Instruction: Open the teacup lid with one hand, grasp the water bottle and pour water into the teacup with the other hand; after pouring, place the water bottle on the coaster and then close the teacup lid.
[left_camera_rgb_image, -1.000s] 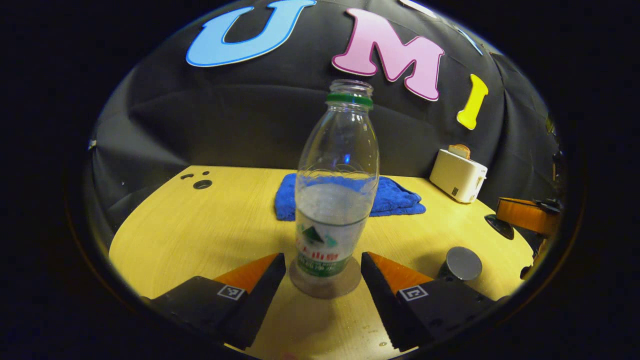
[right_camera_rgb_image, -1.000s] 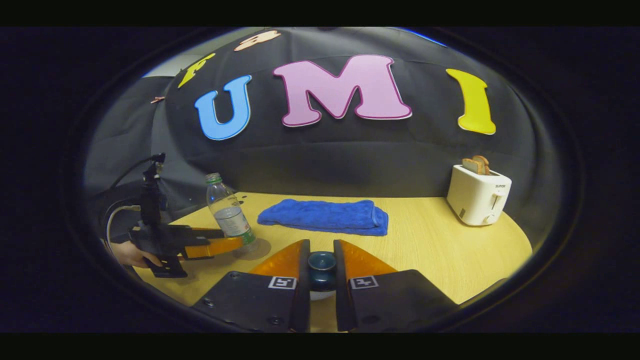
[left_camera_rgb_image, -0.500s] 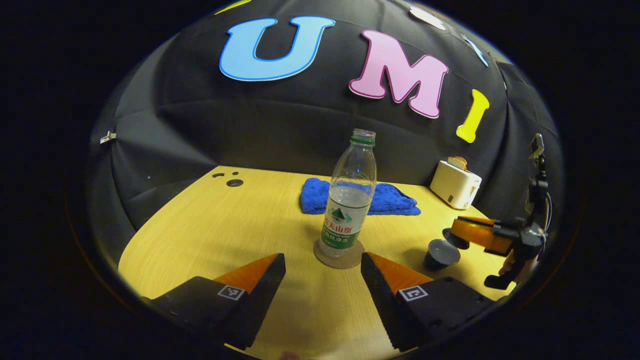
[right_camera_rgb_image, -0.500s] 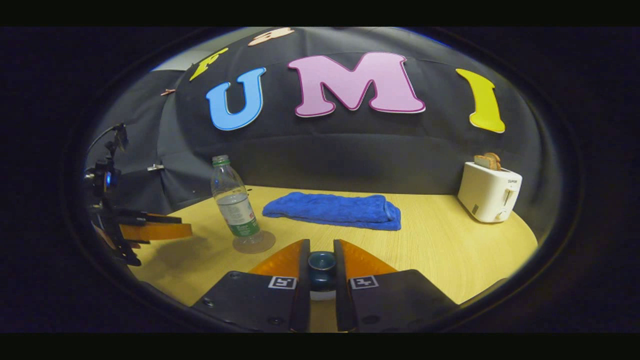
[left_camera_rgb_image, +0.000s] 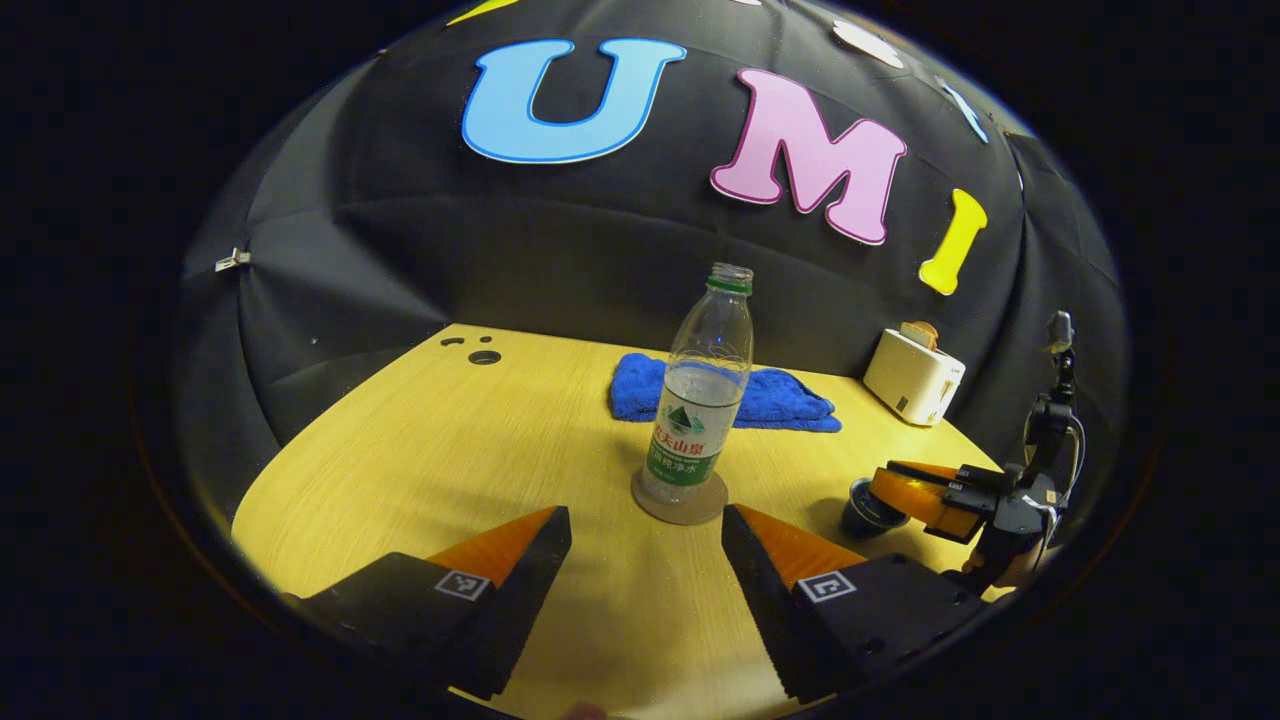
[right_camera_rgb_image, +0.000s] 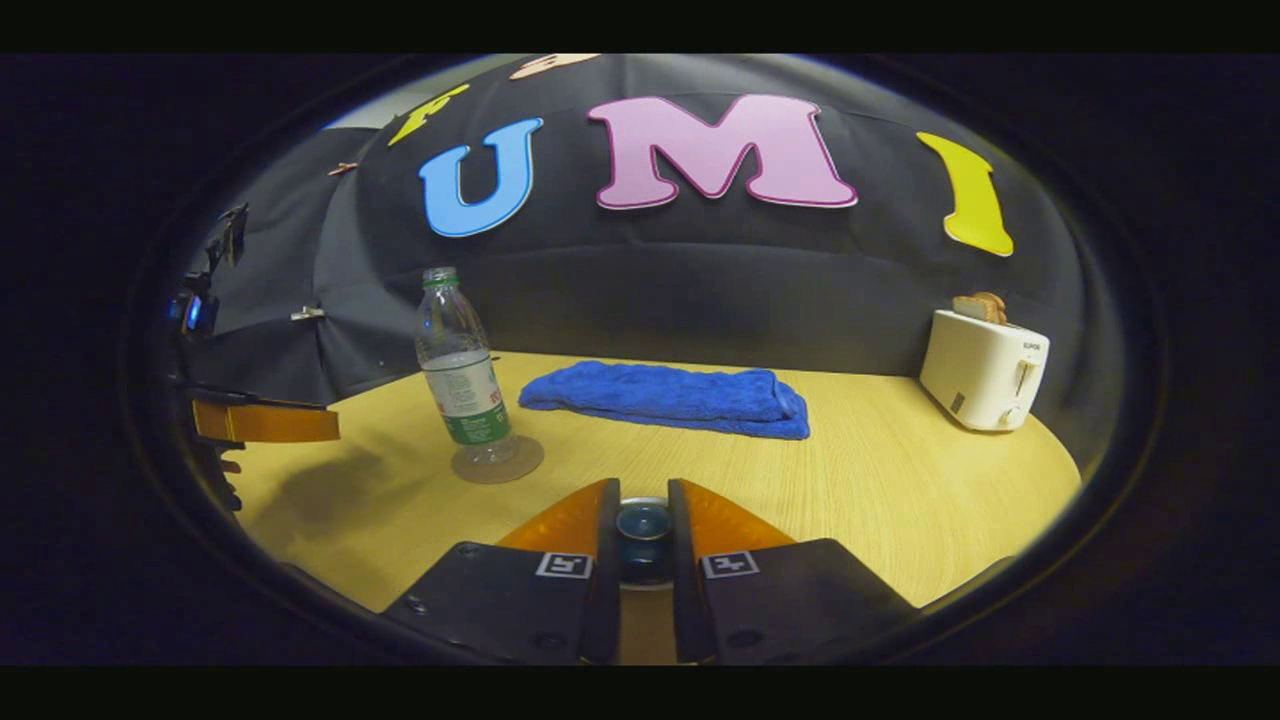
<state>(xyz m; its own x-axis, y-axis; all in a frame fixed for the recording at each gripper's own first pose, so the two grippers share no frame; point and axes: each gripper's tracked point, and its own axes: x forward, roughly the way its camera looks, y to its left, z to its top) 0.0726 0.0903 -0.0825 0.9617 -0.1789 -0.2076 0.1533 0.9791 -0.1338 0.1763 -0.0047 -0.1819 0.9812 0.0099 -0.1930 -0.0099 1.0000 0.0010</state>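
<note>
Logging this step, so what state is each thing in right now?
water bottle: upright on the coaster, uncapped, part full
teacup: on the table, lid state hidden
left claw: open, holding nothing
right claw: shut on lid
toaster: bread up

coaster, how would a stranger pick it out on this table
Start from the wooden table, then find the blue towel at its back. In front stands the clear bottle; the coaster is the flat round disc under it, the only such disc there.
</note>
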